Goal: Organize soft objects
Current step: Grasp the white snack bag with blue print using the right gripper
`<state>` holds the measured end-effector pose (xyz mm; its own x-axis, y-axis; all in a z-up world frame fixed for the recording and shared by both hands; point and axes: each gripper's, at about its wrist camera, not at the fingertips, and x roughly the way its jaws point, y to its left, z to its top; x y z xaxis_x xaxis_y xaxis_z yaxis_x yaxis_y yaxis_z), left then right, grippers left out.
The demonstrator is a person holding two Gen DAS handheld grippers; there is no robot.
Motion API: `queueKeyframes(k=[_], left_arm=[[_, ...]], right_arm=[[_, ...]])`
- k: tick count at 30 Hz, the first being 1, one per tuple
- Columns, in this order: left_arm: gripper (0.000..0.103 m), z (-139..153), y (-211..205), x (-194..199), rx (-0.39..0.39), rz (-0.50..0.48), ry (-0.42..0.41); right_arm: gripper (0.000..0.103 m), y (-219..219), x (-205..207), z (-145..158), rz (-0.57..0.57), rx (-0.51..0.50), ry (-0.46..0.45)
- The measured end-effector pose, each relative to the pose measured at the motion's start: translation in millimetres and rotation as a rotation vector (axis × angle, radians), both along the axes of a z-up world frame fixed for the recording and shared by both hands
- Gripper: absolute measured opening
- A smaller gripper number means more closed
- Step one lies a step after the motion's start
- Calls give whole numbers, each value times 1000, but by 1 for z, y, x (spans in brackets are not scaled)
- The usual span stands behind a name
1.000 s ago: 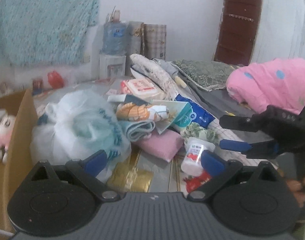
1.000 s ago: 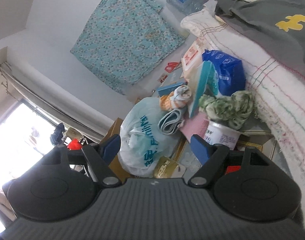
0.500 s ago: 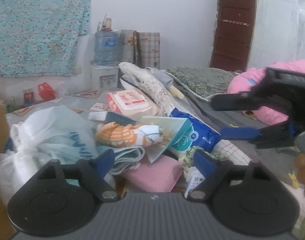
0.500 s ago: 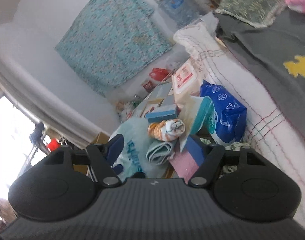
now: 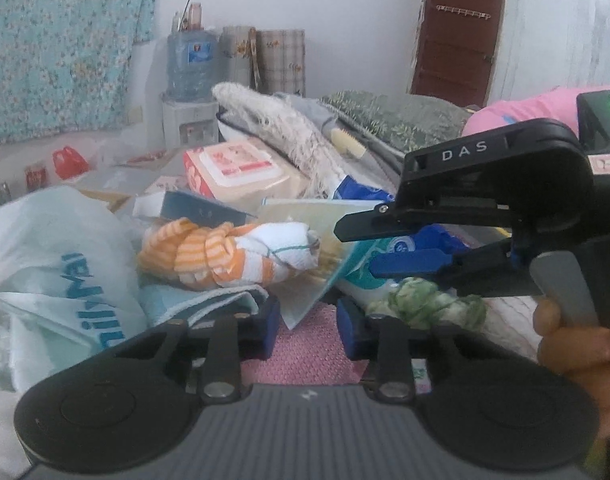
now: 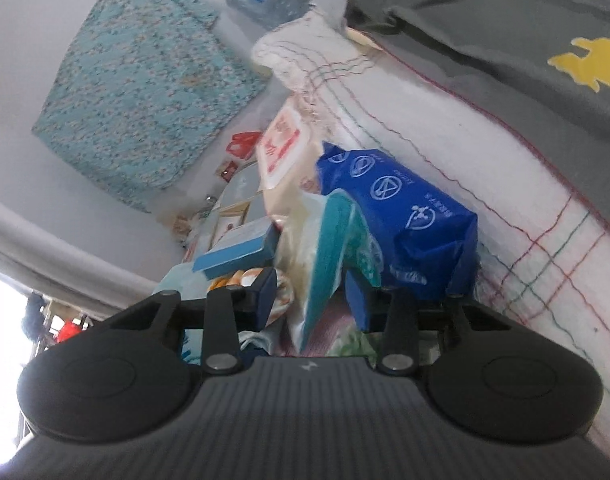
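Pink cloth (image 5: 311,342) half hidden behind left claw (image 5: 308,330); white bag (image 5: 53,280) cut off.

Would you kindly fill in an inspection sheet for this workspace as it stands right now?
Surface: almost wholly covered; a white stitched quilt edges the pile.
Job's things: orange-striped rolled cloth on a folded light-blue towel; pink cloth under the left hand-held gripper; green cloth bundle.
Clutter: white plastic bag, wet-wipes pack, blue packet, teal-edged packet.
Grippers: left open, empty; right hand-held gripper open, its fingers either side of the teal-edged packet.
Cables: nothing seen.
Surroundings: floral wall cloth, water dispenser, brown door, pink bedding.
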<state>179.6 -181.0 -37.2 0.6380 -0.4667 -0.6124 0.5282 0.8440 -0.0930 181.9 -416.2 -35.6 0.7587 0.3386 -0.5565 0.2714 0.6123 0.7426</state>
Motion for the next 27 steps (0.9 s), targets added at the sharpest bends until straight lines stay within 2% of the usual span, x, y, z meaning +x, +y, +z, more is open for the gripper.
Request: queueKeyframes(k=[4,7,8,10,13,20,21,22,27], left_arm=[[20,-7,-2,11,-5,4,37],[20,-11,-3,15,-13,4,48],[20,-11,-3,15,-20,2,52],[19,-11,-3,15,-28,0,53],[19,-6,-3,15,-35,-1,38],[20,20,5,2,-117,-30,-10],[20,24,7,-2,-136,-41,-9],[20,28,9,-5,-159,-57,-7],[20,38,18,-25,-203,-88,-3]], right_arm=[[37,0,8,-9,-35,12,7],[36,2,11,-11,-47,19,-6],[34,3,12,-12,-52,20,-14],[19,3,12,-13,-62,18,-24],[13,1,10,-15,-74,56,-58],[11,5,-5,21,-48,14,-222],[5,4,-9,27,-42,11,-239],[4,4,-13,33,-31,12,-262],[4,6,-36,55,21,-10,-315]])
